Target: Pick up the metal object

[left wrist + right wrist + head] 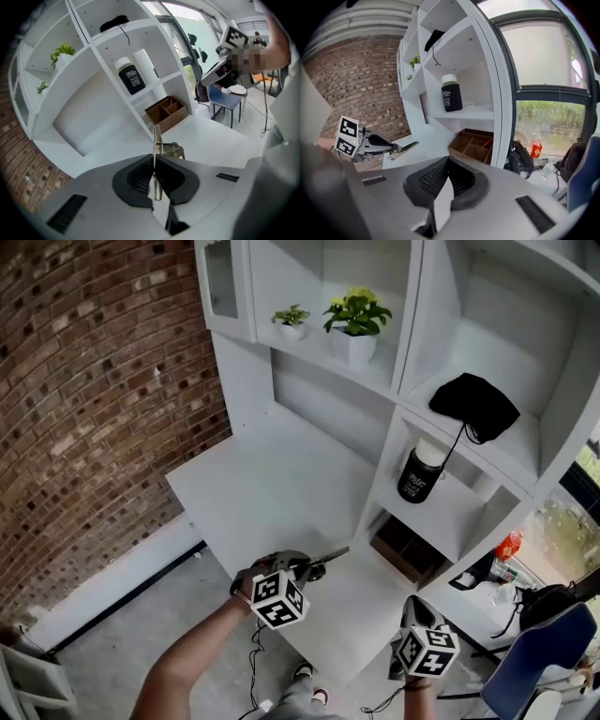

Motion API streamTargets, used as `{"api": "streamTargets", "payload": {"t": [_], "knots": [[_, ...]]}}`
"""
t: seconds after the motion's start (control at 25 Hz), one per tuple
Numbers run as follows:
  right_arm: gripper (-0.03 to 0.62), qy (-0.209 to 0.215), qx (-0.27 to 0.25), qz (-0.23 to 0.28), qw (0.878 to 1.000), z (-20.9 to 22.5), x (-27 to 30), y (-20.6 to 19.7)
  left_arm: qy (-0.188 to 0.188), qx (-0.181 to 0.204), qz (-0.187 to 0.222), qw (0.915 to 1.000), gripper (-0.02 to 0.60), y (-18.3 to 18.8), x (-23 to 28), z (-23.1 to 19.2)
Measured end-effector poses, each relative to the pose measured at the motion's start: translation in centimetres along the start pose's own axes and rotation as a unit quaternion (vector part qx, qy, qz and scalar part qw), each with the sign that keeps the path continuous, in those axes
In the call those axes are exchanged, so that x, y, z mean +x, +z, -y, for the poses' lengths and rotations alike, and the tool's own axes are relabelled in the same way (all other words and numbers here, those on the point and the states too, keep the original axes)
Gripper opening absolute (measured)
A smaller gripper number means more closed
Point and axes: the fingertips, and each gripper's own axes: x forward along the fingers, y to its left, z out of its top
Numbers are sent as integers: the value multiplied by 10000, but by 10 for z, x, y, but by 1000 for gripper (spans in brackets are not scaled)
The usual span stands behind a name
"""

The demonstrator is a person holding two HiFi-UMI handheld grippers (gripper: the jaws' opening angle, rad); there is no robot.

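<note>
Currently, the left gripper [154,158] fingers are clamped on the metal object [157,139], held above the tabletop [272,493] at 6 o'clock in the head view; the right gripper [447,161] fingers are closed, empty.

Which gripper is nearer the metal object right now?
Left. The left gripper is shut on the metal object; the right gripper is off to its right in the head view, clear of it.
</note>
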Motion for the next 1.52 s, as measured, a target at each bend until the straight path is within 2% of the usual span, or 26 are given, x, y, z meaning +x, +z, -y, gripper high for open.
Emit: {"api": "streamTargets", "payload": {"t": [0.12,0.2,0.32,0.44,0.56,0.64,0.72,0.8,0.96,1.28,1.52], "knots": [[2,150,-92,208,9996,-4,-8,16,195,-586,152,9980,17,12,-23,1],[2,221,-166,355,9990,-5,-12,28,352,-1023,294,9937,17,22,-35,0],[2,283,-263,564,9977,-4,-20,45,712,-1803,553,9795,17,34,-52,-4],[2,328,-352,776,9958,-2,-26,63,1213,-2647,879,9526,17,42,-71,-12],[2,338,-425,1017,9933,0,-34,78,1694,-3272,1163,9223,17,45,-89,-15],[2,316,-432,1180,9916,2,-40,84,1917,-3694,1216,9011,17,41,-98,-10],[2,279,-414,1311,9901,5,-45,87,2101,-4040,1311,8806,17,36,-105,-4],[2,244,-396,1406,9890,6,-47,90,2219,-4178,1455,8689,17,35,-110,0],[2,235,-430,1452,9882,-1,-49,92,2280,-4210,1703,8613,17,38,-117,2],[2,302,-435,1292,9902,-8,-49,76,2223,-4445,1682,8513,17,30,-117,9],[0,287,-547,1232,9905,-11,-47,71,2207,-4446,1690,8515,17,29,-119,8]]}}
